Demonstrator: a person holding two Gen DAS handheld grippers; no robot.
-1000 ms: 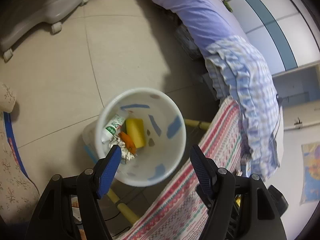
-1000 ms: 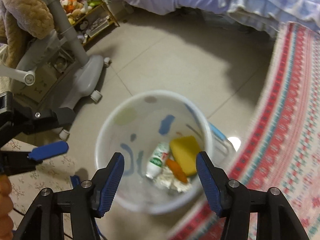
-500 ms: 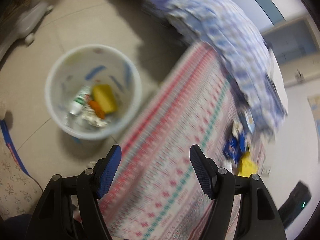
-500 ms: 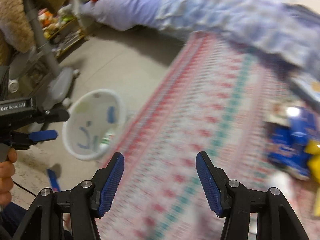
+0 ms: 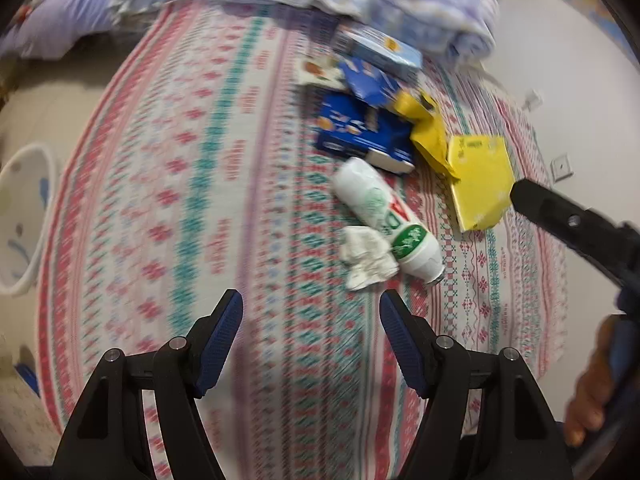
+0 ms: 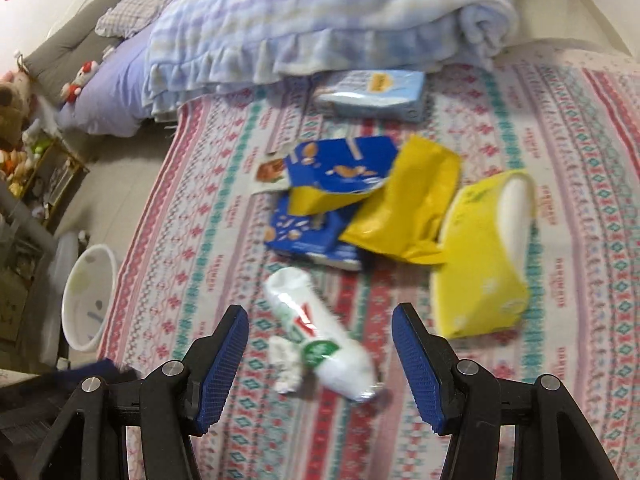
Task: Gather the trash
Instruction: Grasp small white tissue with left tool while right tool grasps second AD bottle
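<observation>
Trash lies on a patterned bedspread point(image 5: 200, 200): a white bottle with a green label point(image 5: 384, 216) point(image 6: 320, 336), a crumpled tissue point(image 5: 366, 258) point(image 6: 286, 364) beside it, blue snack boxes point(image 5: 360, 132) point(image 6: 316, 232) and a yellow wrapper point(image 5: 426, 128) point(image 6: 408, 204). A yellow tissue pack point(image 5: 480, 180) point(image 6: 484, 256) lies to the right. My left gripper point(image 5: 310, 318) is open and empty, just short of the tissue. My right gripper point(image 6: 320, 332) is open and empty above the bottle. The white trash bin point(image 5: 20, 216) point(image 6: 86, 296) stands on the floor at the left.
A folded blue blanket point(image 6: 320, 16) lies at the back of the bed, with a light blue pack point(image 6: 376, 90) in front of it. A shelf with toys point(image 6: 36, 160) stands at the far left. The other tool and hand point(image 5: 580, 240) show at the right.
Both grippers have swung from over the trash bin to the bed. The bin has gone to the left edge and the pile of trash has come into view.
</observation>
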